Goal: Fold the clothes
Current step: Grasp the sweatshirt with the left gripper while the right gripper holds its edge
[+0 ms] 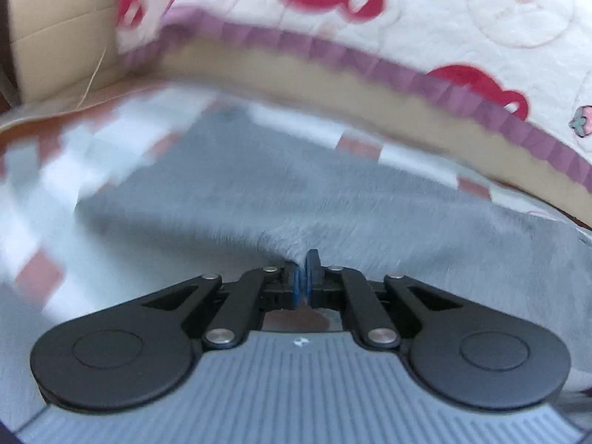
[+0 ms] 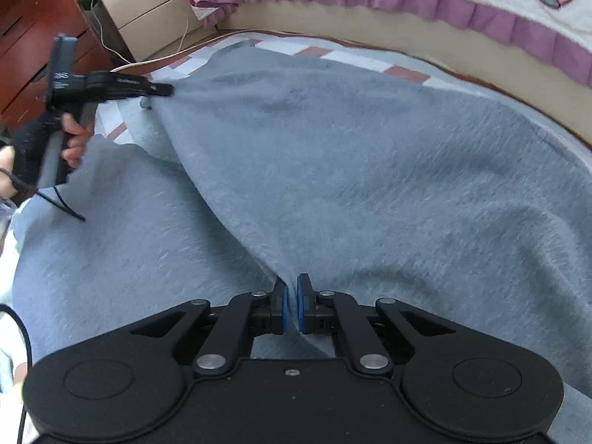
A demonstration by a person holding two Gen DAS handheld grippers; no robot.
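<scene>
A fuzzy grey garment (image 2: 351,155) lies spread on a checked mat, with one flap lifted and stretched between my two grippers. My right gripper (image 2: 291,303) is shut on the flap's near edge. My left gripper (image 1: 305,273) is shut on the grey garment (image 1: 333,199) at its edge; the left wrist view is blurred. In the right wrist view the left gripper (image 2: 162,90) shows at the far left, held by a hand, pinching the flap's far corner. A lower layer of the garment (image 2: 122,244) lies flat at the left.
A pink, white and grey checked mat (image 2: 325,53) lies under the garment. A bed base (image 2: 370,33) with a purple-frilled strawberry quilt (image 2: 481,14) runs along the far side. A beige drawer unit (image 2: 148,18) and a red-brown cabinet (image 2: 33,37) stand at the far left.
</scene>
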